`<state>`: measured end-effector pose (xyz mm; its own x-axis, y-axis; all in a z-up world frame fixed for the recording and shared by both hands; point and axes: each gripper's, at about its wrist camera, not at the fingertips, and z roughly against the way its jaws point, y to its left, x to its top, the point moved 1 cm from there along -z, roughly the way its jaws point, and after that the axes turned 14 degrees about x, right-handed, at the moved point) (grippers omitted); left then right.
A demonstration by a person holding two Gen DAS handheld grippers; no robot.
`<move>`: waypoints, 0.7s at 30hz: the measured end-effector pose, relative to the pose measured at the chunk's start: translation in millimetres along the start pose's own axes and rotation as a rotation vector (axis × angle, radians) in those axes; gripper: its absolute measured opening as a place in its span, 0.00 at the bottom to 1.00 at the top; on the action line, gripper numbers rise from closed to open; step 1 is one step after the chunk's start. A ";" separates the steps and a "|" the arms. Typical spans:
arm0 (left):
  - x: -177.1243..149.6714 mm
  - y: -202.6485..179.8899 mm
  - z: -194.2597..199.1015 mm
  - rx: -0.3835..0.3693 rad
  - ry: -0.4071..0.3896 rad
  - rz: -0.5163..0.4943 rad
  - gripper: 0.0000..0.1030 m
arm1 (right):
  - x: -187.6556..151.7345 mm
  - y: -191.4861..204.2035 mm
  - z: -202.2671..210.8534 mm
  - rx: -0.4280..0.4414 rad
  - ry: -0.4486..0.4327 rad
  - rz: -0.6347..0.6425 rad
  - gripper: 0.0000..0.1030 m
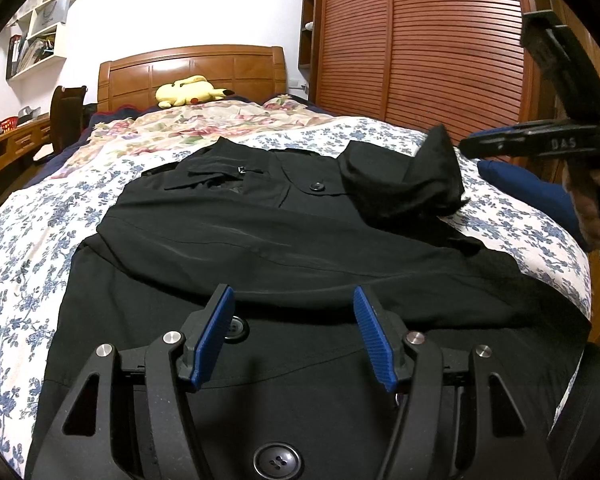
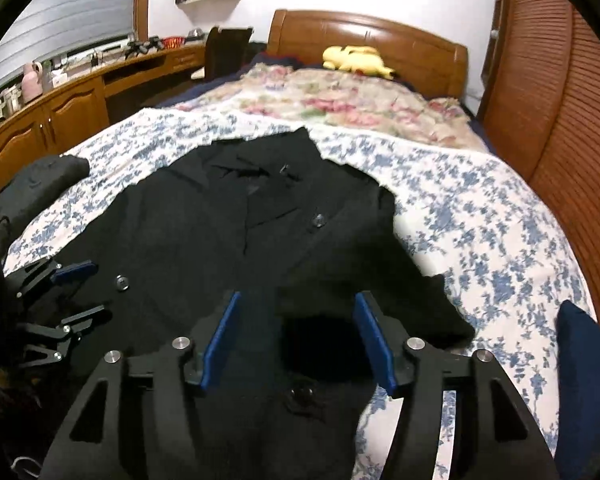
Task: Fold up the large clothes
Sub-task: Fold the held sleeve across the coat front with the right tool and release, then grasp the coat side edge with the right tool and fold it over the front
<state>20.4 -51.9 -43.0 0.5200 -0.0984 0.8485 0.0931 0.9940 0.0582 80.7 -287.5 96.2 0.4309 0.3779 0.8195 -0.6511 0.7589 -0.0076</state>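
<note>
- Your left gripper [image 1: 294,300] hovers just above the black coat [image 1: 260,248], jaws apart, nothing between its blue pads [image 1: 212,340].
- Your right gripper [image 2: 296,308] also stands with jaws apart over the coat's right side, gripping nothing.
- The coat lies buttoned-side up on the flowered bedspread [image 1: 28,240], collar toward the headboard [image 1: 192,68].
- Its right sleeve [image 1: 404,180] is bunched and folded inward, a peak of cloth standing up.
- A yellow plush toy [image 1: 190,90] lies by the headboard.
</note>
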 end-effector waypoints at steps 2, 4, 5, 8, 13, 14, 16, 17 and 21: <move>0.1 0.0 -0.3 0.000 0.000 0.001 0.61 | 0.7 -9.4 4.5 -0.024 -0.018 -0.015 0.61; -0.1 -0.2 -0.4 0.001 0.002 0.000 0.61 | 1.9 -23.9 4.6 -0.052 -0.019 -0.042 0.62; -0.2 -0.6 -0.7 0.001 0.002 -0.001 0.61 | 1.0 -30.3 3.0 -0.067 -0.017 -0.056 0.63; 0.0 -1.5 -1.3 0.002 0.003 -0.004 0.61 | -1.6 -55.3 -5.4 -0.109 -0.007 -0.102 0.64; -0.4 -1.3 -1.3 0.001 0.003 -0.003 0.61 | -12.5 -93.1 -34.0 -0.140 0.051 -0.199 0.65; -0.3 -1.2 -1.5 0.001 0.003 -0.003 0.61 | -16.2 -96.0 -39.7 -0.144 0.064 -0.215 0.65; -0.4 -1.6 -1.5 0.000 0.004 -0.003 0.61 | -21.1 -103.9 -51.9 -0.149 0.090 -0.244 0.65; -0.4 -1.6 -1.5 0.000 0.004 -0.003 0.61 | -26.0 -108.5 -55.9 -0.157 0.100 -0.254 0.65; -0.3 -1.2 -1.6 0.001 0.004 -0.003 0.61 | -32.2 -124.6 -76.3 -0.190 0.142 -0.268 0.65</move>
<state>21.5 -53.1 -44.2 0.5228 -0.1015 0.8464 0.0936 0.9937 0.0613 195.6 -353.7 27.0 0.6619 0.2123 0.7189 -0.3812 0.9211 0.0790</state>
